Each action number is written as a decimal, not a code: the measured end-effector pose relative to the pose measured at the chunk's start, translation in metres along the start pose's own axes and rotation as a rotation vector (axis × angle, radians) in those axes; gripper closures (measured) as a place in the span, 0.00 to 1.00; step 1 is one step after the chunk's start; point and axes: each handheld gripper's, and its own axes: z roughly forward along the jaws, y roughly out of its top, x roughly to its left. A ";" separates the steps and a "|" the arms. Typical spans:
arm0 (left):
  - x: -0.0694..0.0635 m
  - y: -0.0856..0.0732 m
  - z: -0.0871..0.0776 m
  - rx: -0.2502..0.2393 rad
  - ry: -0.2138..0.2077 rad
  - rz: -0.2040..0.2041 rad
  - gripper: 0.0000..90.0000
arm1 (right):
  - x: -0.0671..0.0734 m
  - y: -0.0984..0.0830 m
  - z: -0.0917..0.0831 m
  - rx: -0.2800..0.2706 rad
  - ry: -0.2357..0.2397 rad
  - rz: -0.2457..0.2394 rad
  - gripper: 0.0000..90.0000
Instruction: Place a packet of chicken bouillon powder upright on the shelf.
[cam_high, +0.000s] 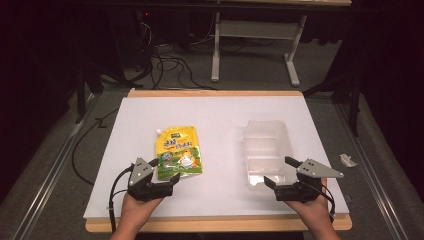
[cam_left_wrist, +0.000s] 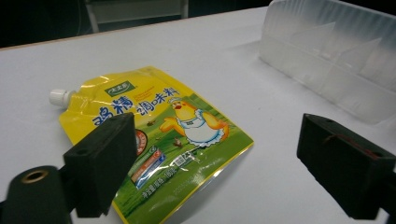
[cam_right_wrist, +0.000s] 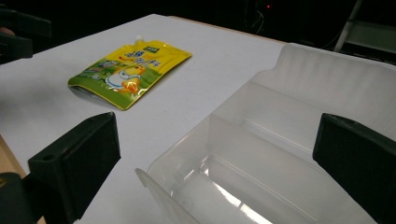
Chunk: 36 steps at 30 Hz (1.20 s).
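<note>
Yellow and green spouted pouch (cam_high: 178, 151) lies flat on the white tabletop (cam_high: 220, 115), white cap at its 11 o'clock corner, cartoon chicken printed. Left claw (cam_high: 162, 173) gapes at its 6 o'clock edge, untouching. Right claw (cam_high: 281, 171) gapes around the clear compartment tray (cam_high: 265, 150) near end.

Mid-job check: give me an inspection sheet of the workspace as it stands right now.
Surface: white board on a wooden table, bare apart from the job's things.
Job's things: yellow spouted pouch lying flat; clear compartment tray to its right, empty.
Clutter: scrap of paper off the board's right edge.
Grippers: left gripper open at the pouch's near edge; right gripper open at the tray's near end.
Cables: black cable trailing from the left gripper.
Surroundings: dark room, floor cables, table legs.
</note>
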 end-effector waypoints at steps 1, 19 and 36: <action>0.000 0.000 0.001 0.003 0.008 0.007 0.10 | 0.000 0.000 0.000 -0.004 0.005 -0.001 0.01; 0.003 0.000 0.003 0.012 0.008 0.014 0.00 | 0.000 0.000 0.002 -0.008 0.007 -0.012 0.00; 0.004 -0.002 0.004 0.017 0.002 0.002 0.01 | -0.004 0.000 -0.001 -0.017 -0.003 -0.005 0.01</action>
